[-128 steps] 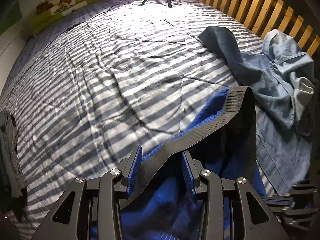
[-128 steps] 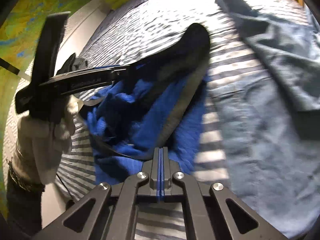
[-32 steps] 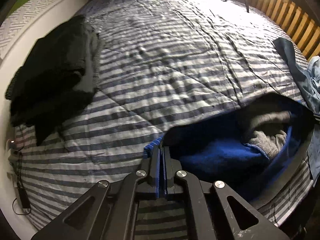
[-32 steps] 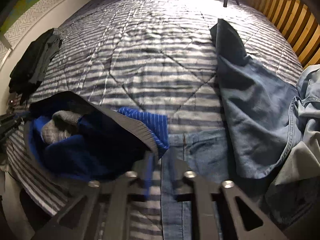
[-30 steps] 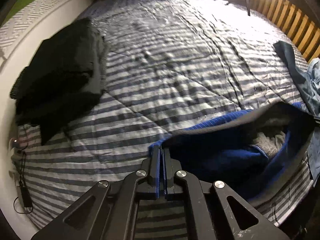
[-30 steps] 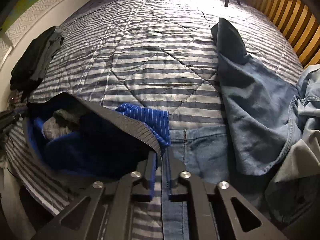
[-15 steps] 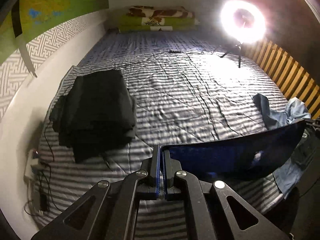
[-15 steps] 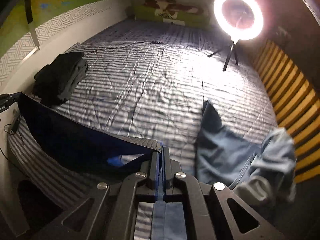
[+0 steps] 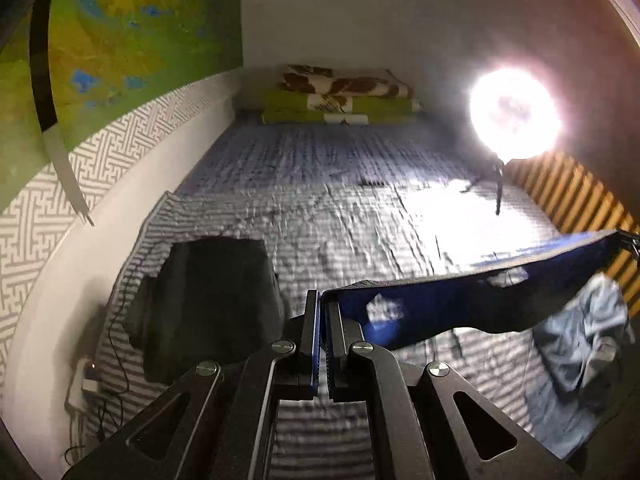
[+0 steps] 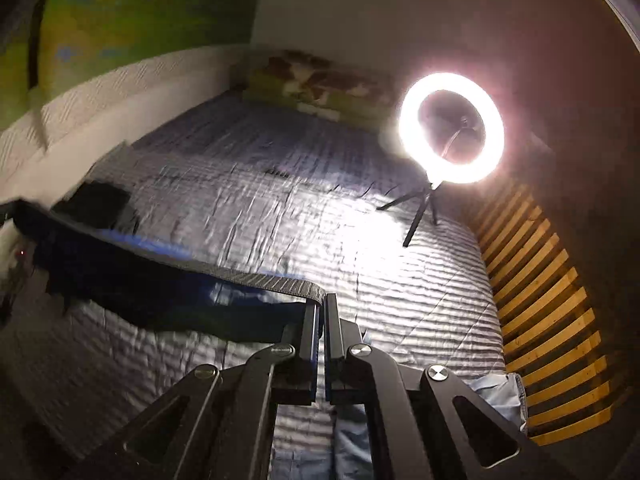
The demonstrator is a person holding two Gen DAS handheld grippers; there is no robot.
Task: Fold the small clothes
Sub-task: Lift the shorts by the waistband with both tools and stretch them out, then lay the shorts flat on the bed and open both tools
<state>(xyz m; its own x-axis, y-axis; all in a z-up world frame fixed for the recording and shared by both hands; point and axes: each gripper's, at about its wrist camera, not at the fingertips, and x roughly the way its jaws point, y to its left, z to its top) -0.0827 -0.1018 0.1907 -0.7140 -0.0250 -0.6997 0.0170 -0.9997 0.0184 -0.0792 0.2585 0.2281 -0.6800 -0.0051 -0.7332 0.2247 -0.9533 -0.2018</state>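
Both grippers, left (image 9: 322,308) and right (image 10: 322,312), have risen, each pinching a waistband end of the blue shorts (image 9: 460,304), now stretched above the bed (image 9: 320,208). Likely spreading step; next, lay them flat toward twelve o'clock.

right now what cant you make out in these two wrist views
- Blue garment, left wrist view: motion blur and backlight hide its shape and what kind it is.
- Right gripper, left wrist view: cut off by the right edge.
- Denim clothes, right wrist view: mostly behind the gripper body.
- Black pile, right wrist view: blurred, partly behind the garment.
- Ring light, left wrist view: blown out.
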